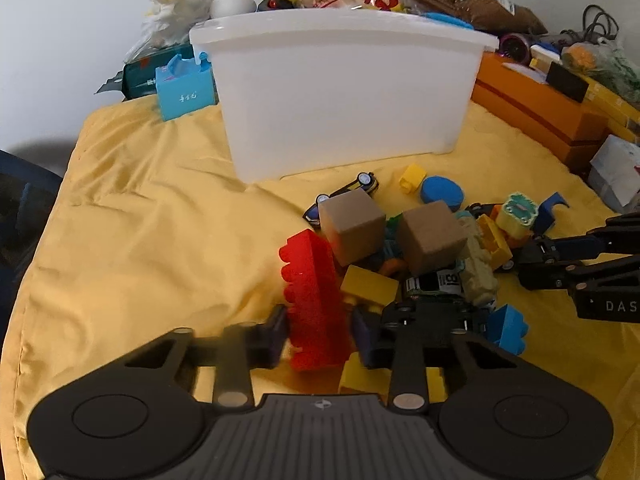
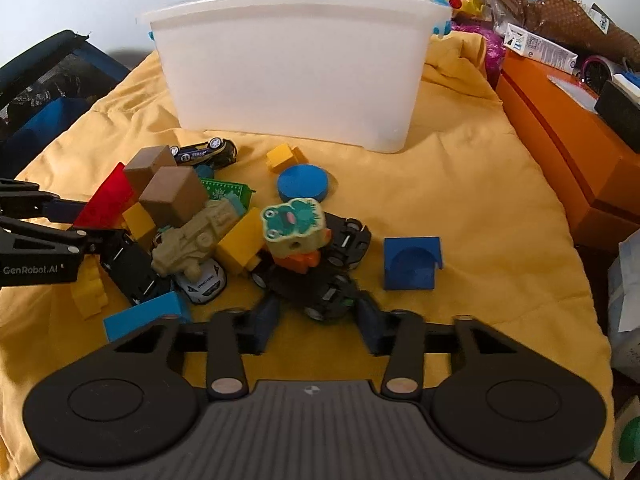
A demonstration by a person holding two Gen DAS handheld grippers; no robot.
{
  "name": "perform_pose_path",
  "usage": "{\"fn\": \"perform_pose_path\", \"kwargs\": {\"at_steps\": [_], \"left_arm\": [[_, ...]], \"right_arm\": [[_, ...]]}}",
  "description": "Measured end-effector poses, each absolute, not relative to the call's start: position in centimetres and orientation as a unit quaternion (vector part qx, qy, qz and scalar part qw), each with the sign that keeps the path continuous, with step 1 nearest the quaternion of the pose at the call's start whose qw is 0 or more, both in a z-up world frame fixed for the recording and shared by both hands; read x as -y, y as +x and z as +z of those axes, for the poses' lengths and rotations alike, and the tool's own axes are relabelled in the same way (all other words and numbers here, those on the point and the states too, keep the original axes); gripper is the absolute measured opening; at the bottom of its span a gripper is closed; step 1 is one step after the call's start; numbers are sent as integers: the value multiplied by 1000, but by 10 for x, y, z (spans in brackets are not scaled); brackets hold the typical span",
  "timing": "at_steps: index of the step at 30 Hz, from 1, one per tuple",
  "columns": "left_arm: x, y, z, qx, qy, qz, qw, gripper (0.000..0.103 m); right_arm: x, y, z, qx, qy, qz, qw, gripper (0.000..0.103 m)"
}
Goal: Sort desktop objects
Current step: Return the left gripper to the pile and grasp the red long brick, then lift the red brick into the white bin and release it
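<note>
Left gripper (image 1: 320, 336) clamps the red brick (image 1: 312, 300), lower centre: rigid, light, hold its flat sides. Right gripper (image 2: 318, 320) pinches the black toy car (image 2: 320, 292); wheels may roll.

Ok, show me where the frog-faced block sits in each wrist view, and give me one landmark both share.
Left wrist view: the frog-faced block sits right of centre, on the far right side of the toy pile.
Right wrist view: the frog-faced block sits near the centre, atop an orange piece.
Shared landmark: the white bin behind the pile.
</note>
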State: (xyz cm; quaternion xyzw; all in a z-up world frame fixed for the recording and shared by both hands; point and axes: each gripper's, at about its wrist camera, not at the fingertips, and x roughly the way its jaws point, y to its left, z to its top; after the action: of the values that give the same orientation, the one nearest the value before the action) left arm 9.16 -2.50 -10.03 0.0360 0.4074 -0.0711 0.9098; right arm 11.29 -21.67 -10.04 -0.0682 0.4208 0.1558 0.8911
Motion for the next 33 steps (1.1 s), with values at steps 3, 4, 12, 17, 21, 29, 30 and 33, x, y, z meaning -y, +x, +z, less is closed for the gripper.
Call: {"fn": "perform_pose_path", "kwargs": {"at_steps": [3, 4, 12, 17, 21, 29, 30, 33], "left_arm": [[22, 92, -102, -411, 37, -71, 908, 40], [22, 94, -103, -412, 36, -69, 908, 41], [22, 104, -104, -416, 23, -69, 907, 34], [16, 96, -97, -408, 14, -72, 910, 33], [10, 87, -91, -403, 4, -66, 913, 33], [3, 81, -95, -410, -3, -60, 910, 33], [3, 81, -94, -409, -2, -62, 910, 33], [3, 80, -91, -404, -5, -63, 913, 33]], "right_arm": [[220, 111, -100, -423, -72, 153, 890, 40], [220, 110, -100, -420, -79, 149, 892, 40], [211, 119, -103, -421, -83, 167, 888, 49], [218, 118, -100, -411, -68, 186, 890, 37], [226, 110, -99, -421, -60, 204, 882, 35], [218, 85, -99, -409, -83, 220, 881, 66], [218, 90, -99, -410, -74, 218, 883, 65], [216, 105, -102, -413, -53, 217, 883, 55]]}}
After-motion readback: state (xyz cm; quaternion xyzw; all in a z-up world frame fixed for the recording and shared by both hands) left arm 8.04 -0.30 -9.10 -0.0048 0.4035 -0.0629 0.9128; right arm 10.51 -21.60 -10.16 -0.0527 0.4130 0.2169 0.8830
